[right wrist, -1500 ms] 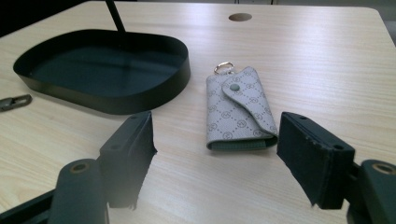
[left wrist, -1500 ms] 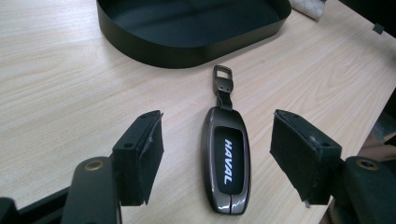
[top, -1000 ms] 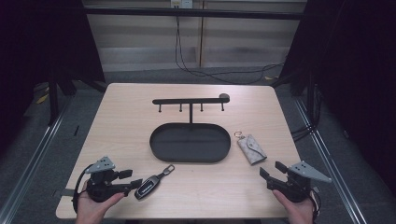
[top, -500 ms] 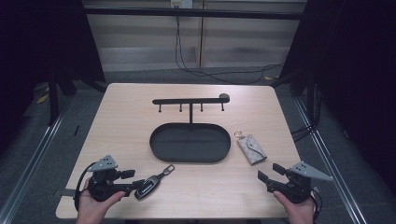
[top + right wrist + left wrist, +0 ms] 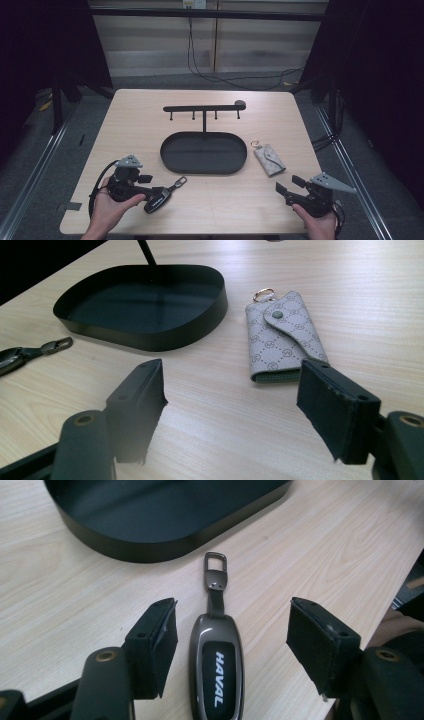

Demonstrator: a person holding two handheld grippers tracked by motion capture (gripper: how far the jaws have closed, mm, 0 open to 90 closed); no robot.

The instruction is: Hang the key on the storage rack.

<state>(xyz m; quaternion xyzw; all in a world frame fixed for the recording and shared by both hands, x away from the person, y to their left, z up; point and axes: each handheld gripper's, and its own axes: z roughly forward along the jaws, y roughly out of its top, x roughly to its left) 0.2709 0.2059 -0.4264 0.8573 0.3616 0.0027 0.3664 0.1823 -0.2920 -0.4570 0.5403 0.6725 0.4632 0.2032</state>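
High view: on the pale wooden tabletop (image 5: 130, 120), left tongs (image 5: 159, 194) reach the dark metal-cased car key fob (image 5: 161, 196). Left gripper view: jaws gape astride it, unclosed; next, squeeze. Right gripper view: right tongs (image 5: 235, 405) open, empty, short of the grey patterned key pouch (image 5: 284, 335)

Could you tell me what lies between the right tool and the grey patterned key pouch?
Only bare light wooden tabletop: in the right gripper view, the open right tool faces the grey patterned key pouch with nothing between.
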